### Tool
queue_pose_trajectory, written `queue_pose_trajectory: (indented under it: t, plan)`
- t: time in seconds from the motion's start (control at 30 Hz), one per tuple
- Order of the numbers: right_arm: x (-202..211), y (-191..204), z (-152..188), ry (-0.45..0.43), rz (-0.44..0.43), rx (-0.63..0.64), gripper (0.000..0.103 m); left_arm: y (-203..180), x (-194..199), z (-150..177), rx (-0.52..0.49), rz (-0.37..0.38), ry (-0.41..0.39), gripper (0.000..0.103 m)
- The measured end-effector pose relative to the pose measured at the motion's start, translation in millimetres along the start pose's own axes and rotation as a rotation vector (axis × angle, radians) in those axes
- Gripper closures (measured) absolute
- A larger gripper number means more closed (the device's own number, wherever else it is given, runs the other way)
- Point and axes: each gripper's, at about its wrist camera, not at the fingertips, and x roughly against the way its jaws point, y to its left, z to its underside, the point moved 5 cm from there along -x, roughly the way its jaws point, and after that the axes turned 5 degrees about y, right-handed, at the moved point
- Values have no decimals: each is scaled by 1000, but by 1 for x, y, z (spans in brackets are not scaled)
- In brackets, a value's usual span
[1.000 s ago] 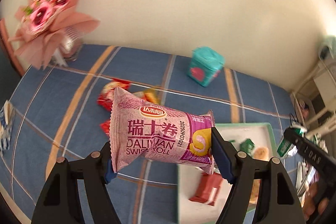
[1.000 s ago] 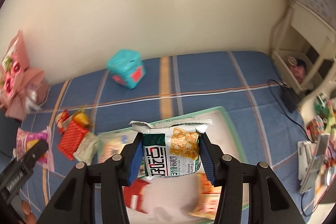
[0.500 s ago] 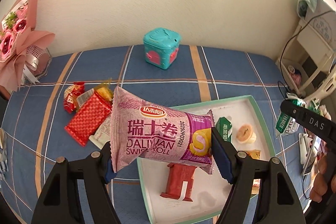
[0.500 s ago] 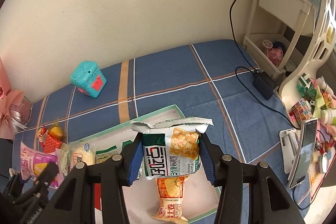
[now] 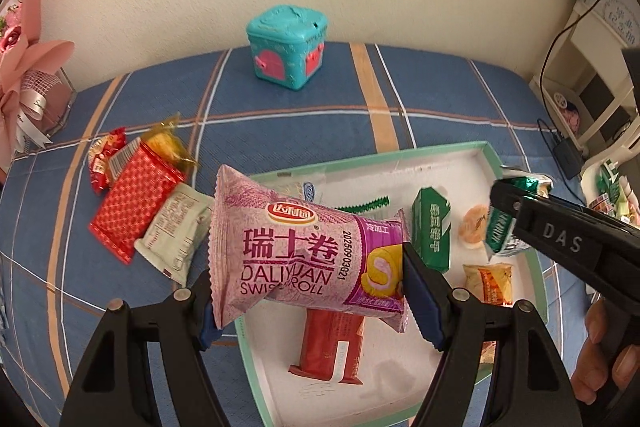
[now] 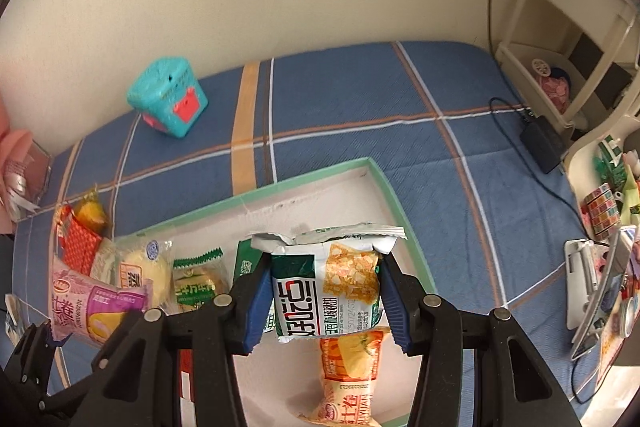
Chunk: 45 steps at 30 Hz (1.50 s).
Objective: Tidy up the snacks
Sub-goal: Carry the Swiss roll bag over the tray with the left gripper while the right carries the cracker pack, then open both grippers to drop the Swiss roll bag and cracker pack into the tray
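Left wrist view: left gripper pinching the pink Swiss roll pack crosswise between its pads, above the near-left corner of the green-rimmed tray.
Right gripper clamps the green-white snack pack upright between its pads, over the tray; orange pack lies below it.

Glossy foil swiss roll packet, woven cloth bedsheet, matt tray

Your pink-purple Swiss roll pack hangs over a mint-rimmed white tray; at ten o'clock, a red diamond-patterned packet on blue plaid cloth.
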Motion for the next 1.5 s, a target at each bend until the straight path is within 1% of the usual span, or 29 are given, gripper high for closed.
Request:
queue_pose_trajectory:
  t: [0.23, 0.63, 1.1, 1.4, 1.47, 1.5]
  plan:
    - [-21, 7, 5, 49, 12, 17, 51, -4, -15, 3, -10, -5, 33, 27]
    - [-30, 12, 6, 71, 24, 39, 51, -6, -35, 11, -15, -20, 85, 27]
    - [-51, 15, 10, 123, 37, 43, 49, -8, -47, 12, -12, -30, 106, 26]
    - [-52, 11, 12, 134, 39, 30, 41, -4, -47, 12, 1, -25, 119, 25]
    - [-49, 10, 11, 127, 43, 28, 38, -3, -45, 12, 3, -24, 116, 24]
    - [-48, 10, 11, 125, 48, 27, 37, -3, -43, 11, 3, -26, 112, 21]
